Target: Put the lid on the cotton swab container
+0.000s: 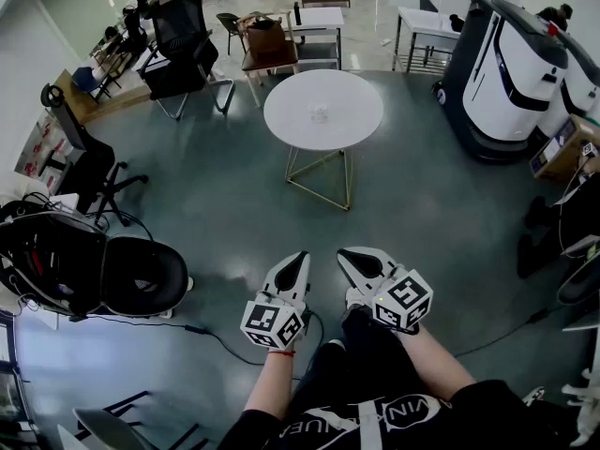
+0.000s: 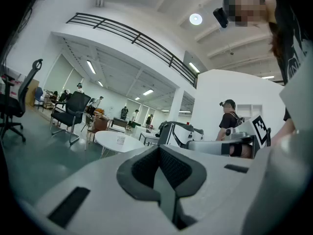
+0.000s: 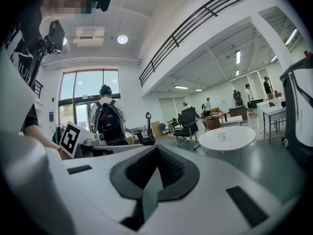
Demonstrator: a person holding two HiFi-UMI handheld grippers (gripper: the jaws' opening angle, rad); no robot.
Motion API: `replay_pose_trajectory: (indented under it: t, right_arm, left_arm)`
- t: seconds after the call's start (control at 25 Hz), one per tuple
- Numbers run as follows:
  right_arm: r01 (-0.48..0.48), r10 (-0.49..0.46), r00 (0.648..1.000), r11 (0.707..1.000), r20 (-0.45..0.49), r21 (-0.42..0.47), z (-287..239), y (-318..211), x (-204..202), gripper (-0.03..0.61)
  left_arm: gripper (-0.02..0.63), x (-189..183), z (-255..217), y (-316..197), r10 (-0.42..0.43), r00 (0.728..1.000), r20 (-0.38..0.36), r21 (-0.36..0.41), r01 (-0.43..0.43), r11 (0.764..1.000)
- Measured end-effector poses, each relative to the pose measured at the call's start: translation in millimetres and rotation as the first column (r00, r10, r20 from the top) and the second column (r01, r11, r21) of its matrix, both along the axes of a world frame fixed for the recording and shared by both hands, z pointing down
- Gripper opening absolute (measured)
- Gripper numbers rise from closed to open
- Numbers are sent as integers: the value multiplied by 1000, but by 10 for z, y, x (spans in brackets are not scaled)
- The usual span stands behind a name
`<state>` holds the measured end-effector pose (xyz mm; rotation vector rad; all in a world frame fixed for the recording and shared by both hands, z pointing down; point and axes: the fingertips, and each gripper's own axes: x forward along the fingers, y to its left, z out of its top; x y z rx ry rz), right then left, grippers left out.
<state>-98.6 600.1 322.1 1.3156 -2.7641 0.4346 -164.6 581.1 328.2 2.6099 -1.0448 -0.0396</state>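
Landmark: round white table [image 1: 352,125] on thin crossed metal legs, standing on the grey-green floor [image 1: 234,204].
Cotton swab container [image 1: 319,112]: small pale tub, upright, alone near the middle of the table top. It is too small to tell whether a lid sits on it, and no separate lid can be made out.
Container in the gripper views: a tiny whitish cup on the same table top, far off in both.
Left gripper [image 1: 298,259]: held on the near side of the table, well apart from it, pointing roughly toward it. In its own view the jaws are pressed together with nothing between the dark ribbed pads.
Right gripper [image 1: 345,253]: just beside the left one, also on the table's near side and well short of it. Jaws closed tight, pinching nothing and touching nothing.
Open room: a bare stretch of floor lies between the grippers and the table.
Left of the table: black office chair [image 1: 183,40] beyond its far-left edge. A black round-seated chair [image 1: 141,275] stands nearer the person, with a cable [image 1: 202,331] trailing on the floor beside it.
Right of the table: large white-and-black machines [image 1: 511,78], apart from the table's rim.
Behind the table: a small chair and desks, not touching it.
People: a person with a backpack [image 3: 108,121] shows in the right gripper view, away from the table.
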Motion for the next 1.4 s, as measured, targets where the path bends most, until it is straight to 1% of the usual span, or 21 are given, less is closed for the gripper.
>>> replay_pose_trajectory:
  t: [0.08, 0.2, 0.28, 0.44, 0.6, 0.8, 1.12, 1.28, 1.4]
  right_arm:
    - [20, -20, 1000, 1000, 11, 2, -57, -171, -6, 2]
    - [43, -43, 999, 999, -9, 4, -50, -438, 36, 2]
    - [51, -51, 999, 999, -6, 4, -88, -630, 80, 2]
    - [52, -52, 999, 999, -6, 0, -91, -975, 223, 2]
    - [49, -49, 999, 999, -2, -11, -42, -1255, 343, 2]
    - [64, -65, 998, 998, -6, -22, 9, -1561, 556, 2]
    - [69, -69, 997, 997, 16, -17, 23, -1970, 850, 2]
    - [64, -64, 998, 998, 16, -15, 64, -2091, 1009, 2]
    - [65, -65, 998, 998, 19, -18, 63, -2153, 1077, 2]
  left_arm:
    - [8, 62, -17, -193, 4, 1000, 0, 4, -4, 1000]
    - [8, 146, -48, -467, 1, 1000, -5, 6, -1, 1000]
    - [8, 213, -57, -643, -1, 1000, -7, 5, 1, 1000]
    - [8, 337, -12, -968, -13, 1000, -12, -13, 13, 1000]
    - [8, 466, 24, -1229, -6, 1000, -9, -14, 6, 1000]
    - [8, 717, 51, -1553, -10, 1000, -5, -26, 10, 1000]
    - [8, 1012, 54, -1970, -17, 1000, 6, -26, 17, 1000]
    - [8, 1153, 63, -2094, -28, 1000, 1, -18, 28, 999]
    - [8, 1255, 87, -2130, -26, 1000, 4, -28, 26, 999]
